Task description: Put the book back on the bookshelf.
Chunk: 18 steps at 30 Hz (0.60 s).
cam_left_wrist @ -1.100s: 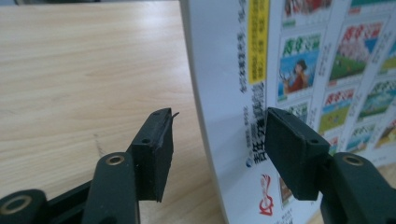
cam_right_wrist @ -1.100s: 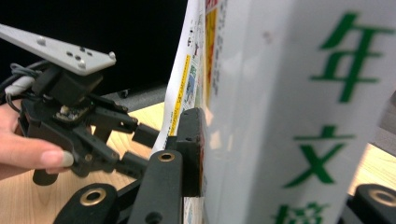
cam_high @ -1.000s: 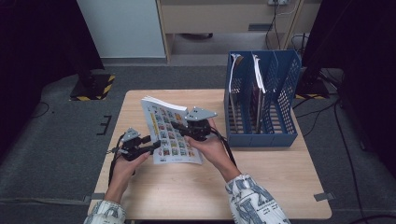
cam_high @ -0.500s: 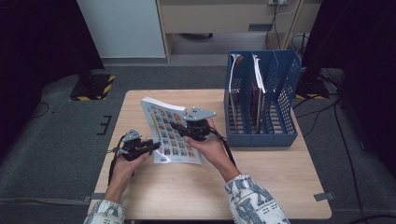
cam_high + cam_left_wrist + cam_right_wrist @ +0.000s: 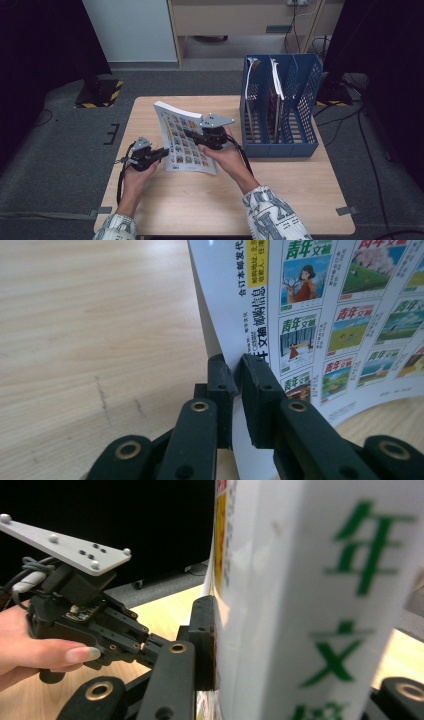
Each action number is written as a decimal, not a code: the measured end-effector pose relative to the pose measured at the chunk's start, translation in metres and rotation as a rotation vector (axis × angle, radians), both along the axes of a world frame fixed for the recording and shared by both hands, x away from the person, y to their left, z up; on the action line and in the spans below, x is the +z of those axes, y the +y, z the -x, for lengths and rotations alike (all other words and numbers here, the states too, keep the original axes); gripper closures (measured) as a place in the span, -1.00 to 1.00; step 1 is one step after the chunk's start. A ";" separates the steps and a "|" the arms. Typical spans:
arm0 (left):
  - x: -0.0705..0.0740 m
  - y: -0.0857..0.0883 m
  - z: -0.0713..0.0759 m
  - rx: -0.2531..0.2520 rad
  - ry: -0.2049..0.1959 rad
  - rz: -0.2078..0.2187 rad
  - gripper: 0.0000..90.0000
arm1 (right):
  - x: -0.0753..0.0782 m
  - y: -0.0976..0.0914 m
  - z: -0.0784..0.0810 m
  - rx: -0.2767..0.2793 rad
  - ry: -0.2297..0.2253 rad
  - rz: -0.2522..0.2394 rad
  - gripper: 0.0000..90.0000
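Observation:
A thick magazine [image 5: 181, 136] with a grid of small colourful pictures on its cover is held tilted up over the wooden table [image 5: 200, 200]. My right gripper [image 5: 194, 135] is shut on its right side; in the right gripper view the white spine [image 5: 310, 580] sits between the jaws. My left gripper [image 5: 161, 153] is at the magazine's lower left edge. Its jaws have just been closing, and in the left gripper view the pads [image 5: 222, 382] pinch the thin edge of the cover [image 5: 340, 315].
A blue three-slot file rack [image 5: 280, 145] stands at the table's right, just beyond the right hand, with upright magazines [image 5: 276, 90] in it. Grey carpet surrounds the table; a cabinet stands behind it.
The left gripper has shifted a little right to the magazine's edge and its jaws have closed on the cover. The right gripper kept still with the magazine.

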<state>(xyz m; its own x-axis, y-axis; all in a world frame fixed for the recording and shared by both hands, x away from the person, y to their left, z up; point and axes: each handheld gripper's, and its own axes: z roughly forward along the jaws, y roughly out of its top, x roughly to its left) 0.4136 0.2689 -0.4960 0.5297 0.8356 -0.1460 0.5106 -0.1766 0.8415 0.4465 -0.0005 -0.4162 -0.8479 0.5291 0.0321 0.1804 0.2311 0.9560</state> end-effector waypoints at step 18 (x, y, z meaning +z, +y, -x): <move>0.007 0.004 0.006 0.047 -0.070 -0.016 0.84 | -0.003 -0.005 -0.001 0.027 0.009 -0.065 0.57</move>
<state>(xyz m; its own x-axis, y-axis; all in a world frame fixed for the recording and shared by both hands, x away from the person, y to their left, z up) 0.4078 0.2734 -0.4888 0.4984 0.8616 -0.0961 0.4586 -0.1679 0.8726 0.4472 -0.0051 -0.4194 -0.8616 0.5024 0.0732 0.1833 0.1735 0.9676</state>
